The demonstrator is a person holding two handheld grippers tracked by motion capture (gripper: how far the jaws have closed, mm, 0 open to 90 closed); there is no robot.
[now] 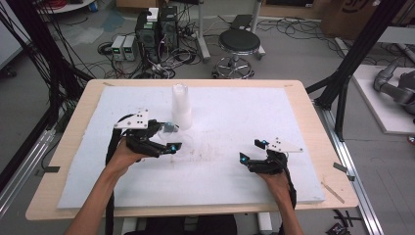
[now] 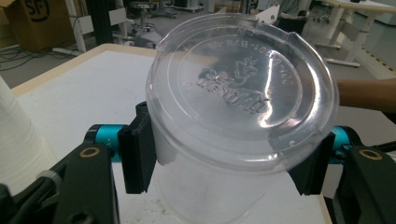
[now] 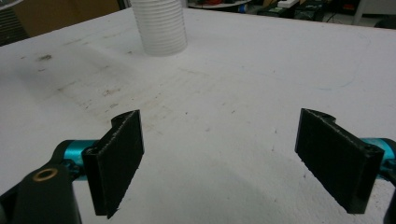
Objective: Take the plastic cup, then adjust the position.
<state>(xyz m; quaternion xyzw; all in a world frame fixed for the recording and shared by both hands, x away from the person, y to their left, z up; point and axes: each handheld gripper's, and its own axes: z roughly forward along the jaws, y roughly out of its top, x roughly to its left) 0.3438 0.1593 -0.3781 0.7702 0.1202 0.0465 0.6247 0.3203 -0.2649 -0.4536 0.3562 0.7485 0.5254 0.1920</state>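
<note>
My left claw [image 1: 172,147] clamps the clear cup [image 2: 233,121] upside down just before the cup stack [image 1: 181,106]; my right claw [image 1: 253,151] gapes, well apart.

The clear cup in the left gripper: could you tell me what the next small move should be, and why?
Probably set the clear cup gently down on the white foam board and only then let go. The left gripper has its fingers pressed on the cup's sides, low over the board beside the white cup stack. The right gripper rests open with nothing between its fingers, so it seems to be waiting.
</note>
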